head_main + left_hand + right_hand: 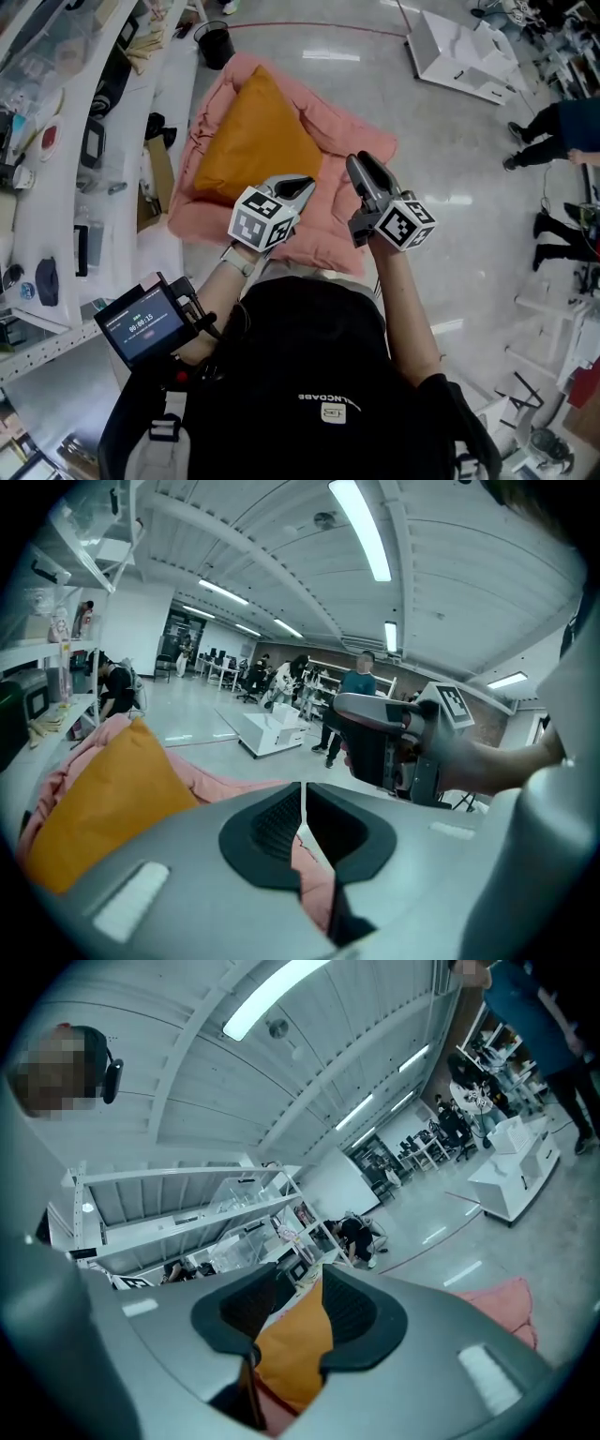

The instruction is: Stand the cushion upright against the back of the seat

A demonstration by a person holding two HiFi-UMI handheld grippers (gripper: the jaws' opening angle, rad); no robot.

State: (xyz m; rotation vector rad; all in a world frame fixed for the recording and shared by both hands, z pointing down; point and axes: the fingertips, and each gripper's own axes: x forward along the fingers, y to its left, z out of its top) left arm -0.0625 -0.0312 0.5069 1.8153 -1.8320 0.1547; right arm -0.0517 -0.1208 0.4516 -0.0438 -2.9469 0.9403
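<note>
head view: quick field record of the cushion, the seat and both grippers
cushion: orange, on the pink seat, one corner up, leaning toward the seat's back
seat: pink, padded, on the floor
left gripper: jaws shut, nothing between them
right gripper: jaws apart, gripping nothing
position: both grippers near the seat's front edge, side by side
contact: neither gripper holds the cushion

One orange cushion [253, 141], one pink seat [352, 131], one black bucket [215, 42], and two grippers: left gripper [300, 185], right gripper [360, 166].
</note>
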